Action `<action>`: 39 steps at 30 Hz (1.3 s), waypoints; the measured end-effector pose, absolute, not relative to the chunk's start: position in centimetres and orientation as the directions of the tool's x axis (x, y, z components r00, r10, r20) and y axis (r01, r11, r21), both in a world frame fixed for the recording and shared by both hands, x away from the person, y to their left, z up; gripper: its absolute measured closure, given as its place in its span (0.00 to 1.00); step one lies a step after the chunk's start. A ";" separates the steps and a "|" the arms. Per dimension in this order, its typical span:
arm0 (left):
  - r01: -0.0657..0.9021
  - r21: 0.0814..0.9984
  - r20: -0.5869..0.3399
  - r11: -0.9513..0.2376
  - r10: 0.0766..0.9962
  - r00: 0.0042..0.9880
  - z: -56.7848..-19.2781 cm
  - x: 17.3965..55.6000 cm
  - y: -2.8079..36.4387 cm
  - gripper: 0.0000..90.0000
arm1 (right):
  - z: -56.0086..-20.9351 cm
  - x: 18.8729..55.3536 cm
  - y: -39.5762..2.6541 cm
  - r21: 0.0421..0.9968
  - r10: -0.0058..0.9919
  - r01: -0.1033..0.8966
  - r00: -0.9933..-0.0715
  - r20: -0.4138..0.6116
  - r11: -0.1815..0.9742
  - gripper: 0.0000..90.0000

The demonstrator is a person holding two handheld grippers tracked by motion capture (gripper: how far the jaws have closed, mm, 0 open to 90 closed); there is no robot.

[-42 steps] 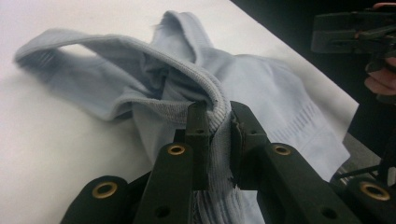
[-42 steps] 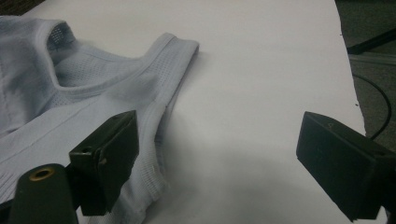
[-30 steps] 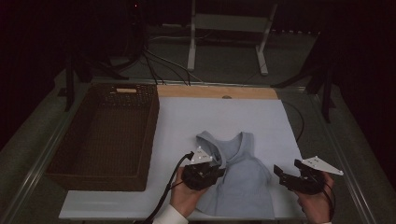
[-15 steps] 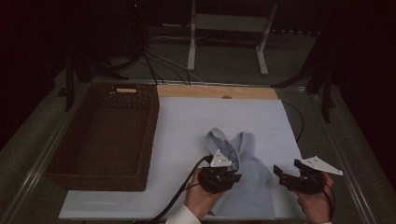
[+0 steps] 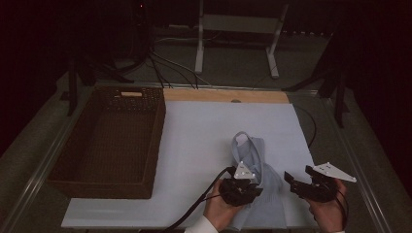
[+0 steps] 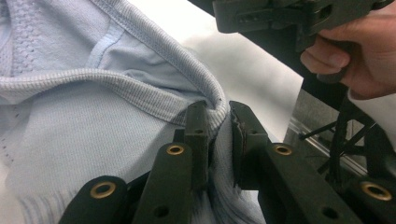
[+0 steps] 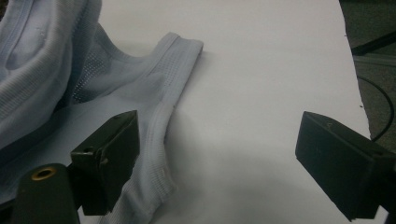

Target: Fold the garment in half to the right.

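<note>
While left tool point(image 6: 217, 109) pinches light-blue garment point(image 6: 93, 116) hem, right tool point(image 7: 219, 158) gapes wide, apparently empty.

I see a table point(image 5: 43, 145) covered by a white sheet point(image 5: 204, 131). On the sheet lies a pale blue top point(image 5: 257, 194), near my edge; a brown basket point(image 5: 109, 141) sits at the sheet's left side, overlapping it.

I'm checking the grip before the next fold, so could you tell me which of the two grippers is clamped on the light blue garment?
The left gripper: its jaws pinch the light blue garment's ribbed edge. The right gripper hangs wide open beside it, nothing between its jaws.
</note>
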State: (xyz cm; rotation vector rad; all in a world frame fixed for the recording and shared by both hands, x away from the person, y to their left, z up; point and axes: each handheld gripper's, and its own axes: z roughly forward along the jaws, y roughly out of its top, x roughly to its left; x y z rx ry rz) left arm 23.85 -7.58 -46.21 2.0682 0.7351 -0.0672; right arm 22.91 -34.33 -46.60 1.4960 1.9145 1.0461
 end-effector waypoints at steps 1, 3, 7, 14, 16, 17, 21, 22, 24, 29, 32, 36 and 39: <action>0.526 0.745 -0.318 -0.410 0.475 0.821 -46.4 23.9 -7.7 0.89 | -46.6 22.9 -34.3 0.807 0.957 0.581 -0.279 0.076 0.105 0.16; 0.529 0.740 -0.322 -0.415 0.473 0.820 -46.6 24.0 -7.9 0.89 | -46.6 22.9 -34.3 0.807 0.957 0.581 -0.281 0.076 0.106 0.16; 0.531 0.736 -0.326 -0.421 0.466 0.822 -47.0 24.1 -8.3 0.87 | -46.5 22.9 -34.2 0.807 0.957 0.581 -0.281 0.077 0.105 0.16; 0.529 0.744 -0.341 -0.407 0.449 0.826 -47.0 24.3 -8.1 0.74 | -46.5 22.9 -34.2 0.809 0.956 0.579 -0.282 0.079 0.104 0.16; 0.527 0.748 -0.341 -0.404 0.447 0.827 -47.0 24.4 -8.0 0.69 | -46.5 22.9 -34.2 0.808 0.956 0.579 -0.284 0.079 0.105 0.16; 0.520 0.751 -0.328 -0.406 0.455 0.828 -47.0 24.4 -8.0 0.66 | -46.5 22.9 -34.1 0.809 0.955 0.579 -0.285 0.079 0.106 0.16; 0.508 0.756 -0.300 -0.413 0.471 0.830 -47.0 24.3 -7.9 0.58 | -46.5 22.9 -34.0 0.807 0.955 0.580 -0.286 0.078 0.107 0.16; 0.508 0.756 -0.300 -0.413 0.471 0.830 -47.0 24.3 -7.9 0.57 | -46.5 22.9 -34.0 0.807 0.955 0.580 -0.286 0.078 0.107 0.16; 0.510 0.761 -0.299 -0.401 0.482 0.824 -46.8 24.4 -7.6 0.54 | -46.5 22.9 -34.0 0.807 0.954 0.580 -0.288 0.079 0.108 0.16; 0.505 0.776 -0.268 -0.378 0.528 0.806 -46.6 24.6 -7.3 0.42 | -46.5 22.9 -33.9 0.807 0.954 0.580 -0.290 0.078 0.110 0.16; 0.504 0.783 -0.261 -0.365 0.542 0.799 -46.5 24.6 -7.1 0.37 | -46.5 22.9 -33.9 0.807 0.954 0.580 -0.290 0.078 0.111 0.16; 0.495 0.797 -0.242 -0.345 0.568 0.786 -46.3 24.6 -6.8 0.29 | -46.5 22.9 -33.9 0.808 0.953 0.579 -0.292 0.077 0.112 0.16; 0.499 0.803 -0.243 -0.327 0.584 0.774 -46.2 24.7 -6.5 0.22 | -46.5 22.9 -33.8 0.806 0.953 0.580 -0.294 0.077 0.114 0.16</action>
